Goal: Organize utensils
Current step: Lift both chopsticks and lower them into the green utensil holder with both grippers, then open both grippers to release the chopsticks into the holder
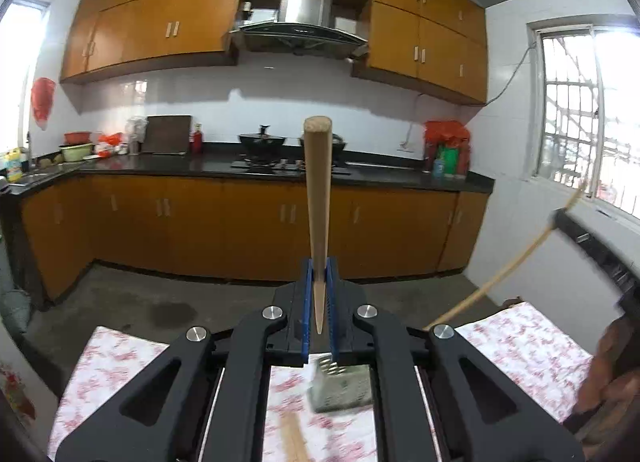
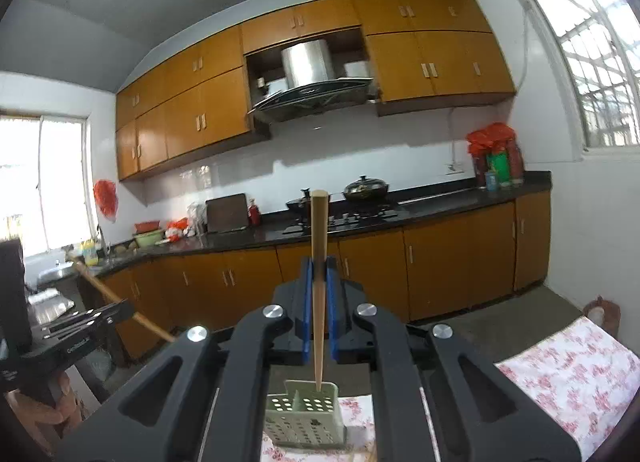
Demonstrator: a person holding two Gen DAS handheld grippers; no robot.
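My left gripper [image 1: 319, 266] is shut on a wooden chopstick [image 1: 316, 190] that stands almost upright, thick end up. Its thin tip hangs above a pale green perforated utensil holder [image 1: 342, 386] on the table. In the right wrist view my right gripper [image 2: 319, 264] is shut on a second chopstick [image 2: 319, 230], and the tip is just over the holder [image 2: 304, 418], at its right compartment. Each view also catches the other gripper off to the side, raised with its slanted chopstick [image 1: 500, 274] [image 2: 116, 298].
The table's floral cloth [image 1: 520, 346] spreads under both grippers. Another wooden stick [image 1: 294, 438] lies on it, near the front. Orange cabinets and a black counter [image 1: 380, 176] with woks line the far wall. A hand [image 1: 612, 362] shows at the right edge.
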